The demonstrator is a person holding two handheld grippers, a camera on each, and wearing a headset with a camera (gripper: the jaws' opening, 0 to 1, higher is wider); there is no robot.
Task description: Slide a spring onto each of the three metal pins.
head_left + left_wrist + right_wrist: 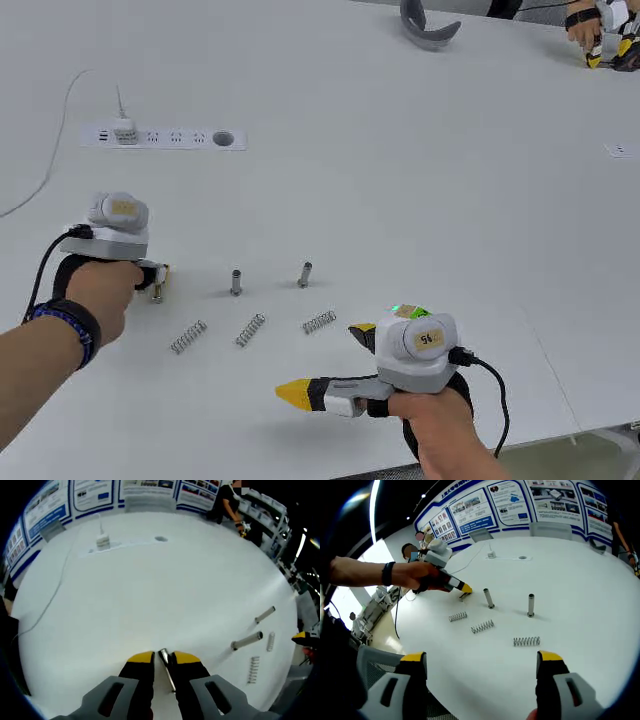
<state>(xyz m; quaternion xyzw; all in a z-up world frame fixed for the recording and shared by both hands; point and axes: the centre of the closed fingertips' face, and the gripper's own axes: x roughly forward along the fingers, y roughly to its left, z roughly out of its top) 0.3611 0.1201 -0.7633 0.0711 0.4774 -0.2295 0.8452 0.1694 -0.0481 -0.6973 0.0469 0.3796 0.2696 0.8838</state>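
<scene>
Three metal pins stand in a row on the white table. My left gripper (158,283) is shut on the leftmost pin (157,292); in the left gripper view that pin (165,662) sits between the yellow fingertips (141,658). The middle pin (236,282) and the right pin (305,274) stand free. Just in front of them lie three springs (188,337) (250,330) (319,322), none on a pin. My right gripper (328,362) (480,657) is open, low and nearer to me than the springs, holding nothing. The right gripper view shows the springs (482,626) and free pins (531,605) ahead.
A white power strip (160,137) with a plugged charger and cable lies at the back left. A grey curved object (428,28) rests at the far edge. Another person's hand with a gripper (600,30) is at the far right. The table's front edge (560,435) runs beside my right hand.
</scene>
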